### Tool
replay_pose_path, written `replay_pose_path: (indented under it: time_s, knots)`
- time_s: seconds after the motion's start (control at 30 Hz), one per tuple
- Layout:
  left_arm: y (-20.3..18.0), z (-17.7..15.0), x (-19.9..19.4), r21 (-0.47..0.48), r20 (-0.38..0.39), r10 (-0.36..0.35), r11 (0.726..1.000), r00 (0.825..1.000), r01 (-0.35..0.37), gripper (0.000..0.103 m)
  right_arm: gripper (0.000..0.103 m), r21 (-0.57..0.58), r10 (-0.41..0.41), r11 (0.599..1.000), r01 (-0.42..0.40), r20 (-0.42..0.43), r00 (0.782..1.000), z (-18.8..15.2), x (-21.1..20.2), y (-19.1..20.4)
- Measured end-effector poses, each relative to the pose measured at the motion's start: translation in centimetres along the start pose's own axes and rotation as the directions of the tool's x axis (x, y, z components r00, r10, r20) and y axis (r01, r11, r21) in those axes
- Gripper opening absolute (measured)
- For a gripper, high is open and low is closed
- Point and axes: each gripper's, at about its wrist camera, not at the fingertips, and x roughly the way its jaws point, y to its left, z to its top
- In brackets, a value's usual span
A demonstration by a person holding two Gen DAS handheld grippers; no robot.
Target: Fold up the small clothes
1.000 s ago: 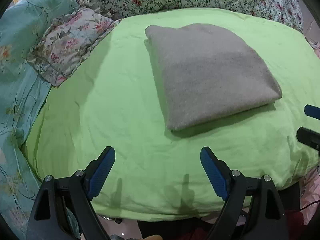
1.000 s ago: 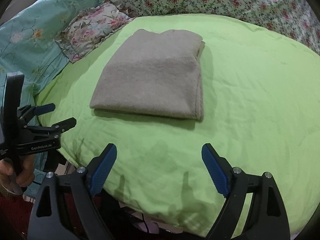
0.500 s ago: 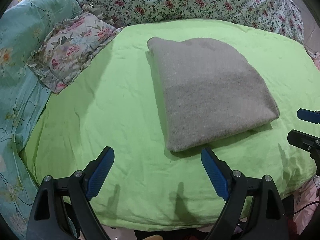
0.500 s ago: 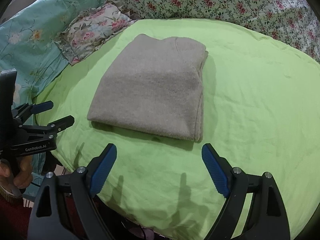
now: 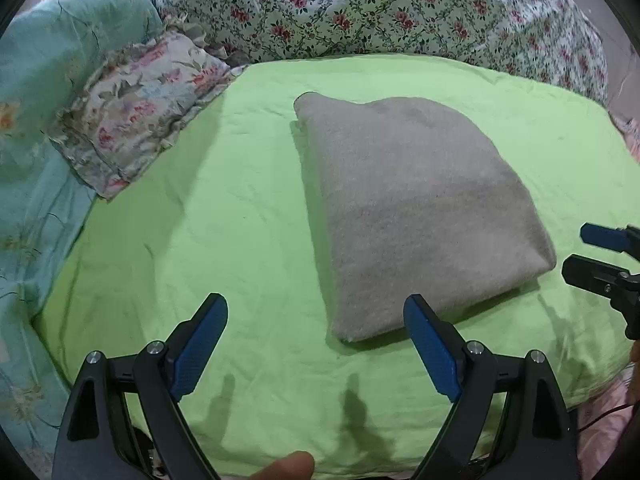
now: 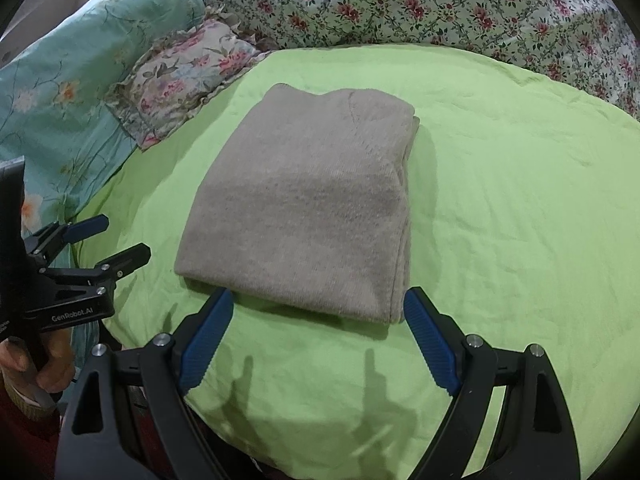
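Observation:
A grey knit garment [image 5: 416,208] lies folded into a thick rectangle on the green sheet [image 5: 224,240]; it also shows in the right wrist view [image 6: 308,208]. My left gripper [image 5: 316,308] is open and empty, just short of the garment's near left corner. My right gripper [image 6: 320,300] is open and empty, its fingertips at the garment's near edge. Each gripper shows in the other's view: the right gripper [image 5: 576,254] at the garment's right, the left gripper [image 6: 128,236] at its left.
A floral frilled pillow [image 5: 136,104] lies at the sheet's left. A teal flowered quilt [image 5: 36,128] covers the far left. A floral duvet [image 5: 400,4] is piled along the back. The sheet's near edge [image 5: 280,456] drops off below the grippers.
Both grippers have moved forward toward the garment, staying open. The garment has not moved.

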Motion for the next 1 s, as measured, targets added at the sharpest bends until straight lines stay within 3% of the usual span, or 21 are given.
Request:
replay_pose_path:
  time_s: [0.33, 0.47, 0.6, 0.7, 0.77, 0.87, 0.9, 0.93, 1.0]
  knots:
    - [0.9, 2.5, 1.5, -0.013, 0.013, -0.014, 1.0, 1.0, 0.014, 0.09, 0.087, 0.065, 0.04, 0.997, -0.041, 0.011, 0.999, 2.6, 1.3, -1.4]
    - [2.0, 4.3, 3.3, -0.051, 0.009, -0.084, 0.995, 0.996, 0.084, 0.09, 0.087, 0.122, 0.101, 0.987, -0.105, 0.044, 0.994, 4.4, 2.3, -2.7]
    - [3.1, 6.3, 5.8, -0.116, -0.004, -0.162, 0.98, 0.987, 0.161, 0.09, 0.084, 0.25, 0.151, 0.955, -0.161, 0.059, 0.987, 6.7, 5.0, -5.8]
    - [4.0, 7.7, 8.3, -0.162, -0.036, -0.209, 0.966, 0.977, 0.201, 0.09, 0.073, 0.318, 0.139, 0.936, -0.148, 0.052, 0.989, 8.3, 7.3, -8.1]
    - [4.5, 8.5, 9.7, -0.188, -0.044, -0.237, 0.956, 0.97, 0.225, 0.09, 0.059, 0.361, 0.164, 0.917, -0.171, 0.051, 0.985, 9.5, 9.1, -9.5]
    - [5.1, 9.5, 11.9, -0.224, -0.056, -0.259, 0.944, 0.964, 0.24, 0.09, 0.054, 0.404, 0.196, 0.894, -0.195, 0.04, 0.98, 10.9, 11.9, -10.8]
    - [5.0, 9.6, 12.7, -0.236, -0.073, -0.257, 0.943, 0.964, 0.234, 0.091, 0.046, 0.411, 0.205, 0.889, -0.201, 0.035, 0.978, 11.3, 12.9, -10.9]
    - [5.2, 9.7, 13.6, -0.254, -0.096, -0.259, 0.94, 0.961, 0.228, 0.091, 0.022, 0.415, 0.213, 0.886, -0.206, 0.031, 0.977, 11.8, 13.6, -10.9]
    - [5.5, 9.8, 14.1, -0.272, -0.1, -0.264, 0.935, 0.959, 0.229, 0.091, 0.013, 0.39, 0.225, 0.891, -0.232, 0.063, 0.972, 12.5, 13.0, -10.1]
